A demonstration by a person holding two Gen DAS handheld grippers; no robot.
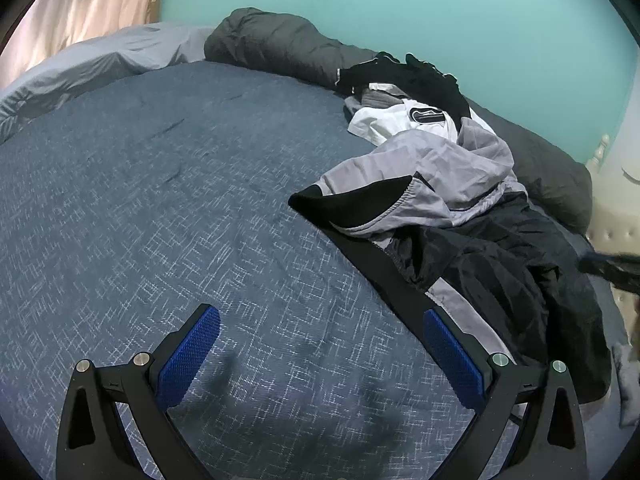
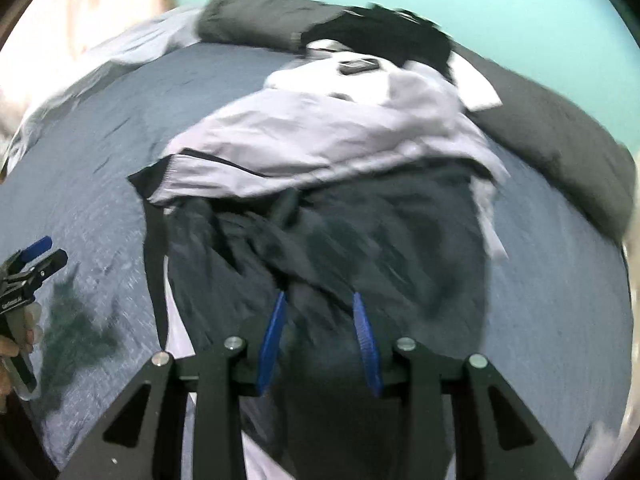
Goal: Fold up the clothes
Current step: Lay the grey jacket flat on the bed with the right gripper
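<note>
Left gripper (image 1: 320,356): jaws wide, empty, above the blue bedspread (image 1: 160,200). Right gripper (image 2: 318,340): jaws narrow, nothing gripped, over the dark jacket (image 2: 360,240) in the clothes pile (image 1: 440,184).

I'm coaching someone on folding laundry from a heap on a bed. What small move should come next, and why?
Probably lower the right tongs onto the dark jacket and close on a fold of it. They hang part open over its crumpled cloth, with nothing clearly pinched yet. The left tongs are wide open over bare blue bedspread, leaving room to spread the jacket.
</note>
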